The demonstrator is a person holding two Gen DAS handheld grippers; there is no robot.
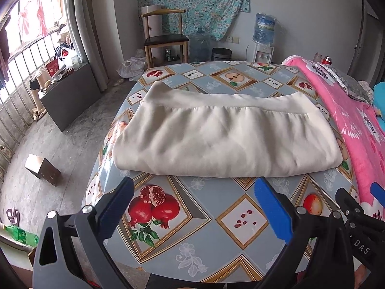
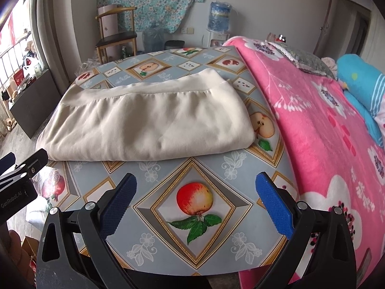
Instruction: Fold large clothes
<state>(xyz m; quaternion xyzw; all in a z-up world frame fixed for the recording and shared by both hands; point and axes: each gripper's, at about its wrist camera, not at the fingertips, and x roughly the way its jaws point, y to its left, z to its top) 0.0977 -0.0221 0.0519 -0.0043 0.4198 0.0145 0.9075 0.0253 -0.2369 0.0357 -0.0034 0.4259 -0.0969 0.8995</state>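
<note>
Left wrist view, floor box (image 1: 42,169), right view, blue pillow (image 2: 361,89), folded garment (image 1: 226,137), both grippers' fingers (image 1: 272,210) released.

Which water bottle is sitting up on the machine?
The blue-labelled water jug sits upside down on the white dispenser. The other clear jug stands on the floor beside the wooden chair.

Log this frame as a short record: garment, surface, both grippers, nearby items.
garment: cream garment, folded into a wide rectangle, lying flat
surface: fruit-print tablecloth
left gripper: open, empty, short of the garment's near edge
right gripper: open, empty, over the printed apple, short of the garment
contact: neither gripper touches the garment
right of table: pink blanket
background: chair, water dispenser
</note>
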